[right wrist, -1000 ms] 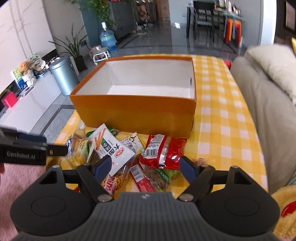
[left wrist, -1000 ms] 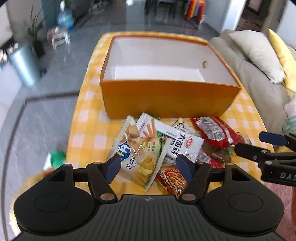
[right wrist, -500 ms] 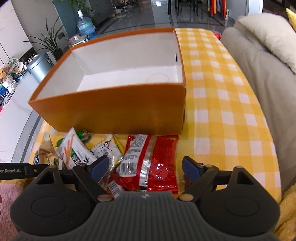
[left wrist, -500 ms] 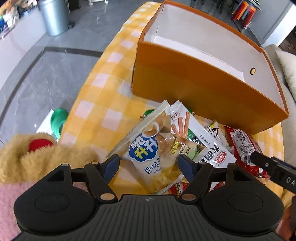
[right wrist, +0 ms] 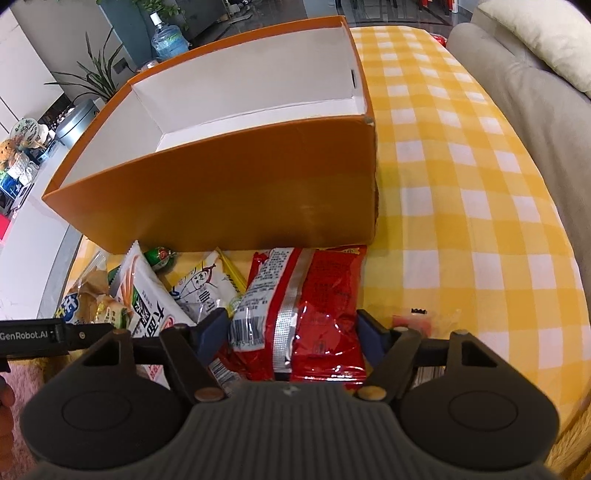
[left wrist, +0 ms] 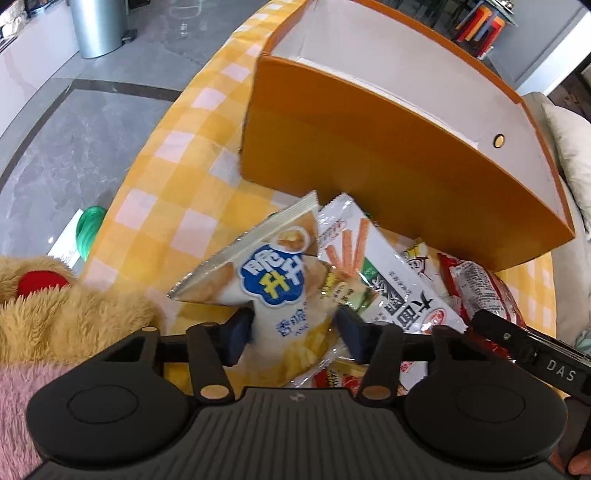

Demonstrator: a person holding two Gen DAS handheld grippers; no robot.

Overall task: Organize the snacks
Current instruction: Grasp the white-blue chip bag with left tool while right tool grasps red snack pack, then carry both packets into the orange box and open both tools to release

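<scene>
A pile of snack packets lies on the yellow checked tablecloth (right wrist: 461, 206) in front of an open orange box (right wrist: 236, 195) with a white inside; the box also shows in the left wrist view (left wrist: 388, 155). My left gripper (left wrist: 295, 328) is shut on a white chip bag with a blue logo (left wrist: 273, 280), which is squeezed between the pads. My right gripper (right wrist: 291, 332) is open, its pads on either side of a red packet (right wrist: 306, 306) that lies flat. A white packet with orange sticks (left wrist: 384, 280) lies between the two bags.
A beige sofa with cushions (right wrist: 528, 85) runs along the table's right side. A plush toy (left wrist: 55, 314) sits at the table's near left edge. A metal bin (left wrist: 96, 26) and plants stand on the grey floor to the left.
Both grippers moved forward and down into the pile. The left jaws closed on the chip bag and crumpled it. The right jaws narrowed around the red packet.
</scene>
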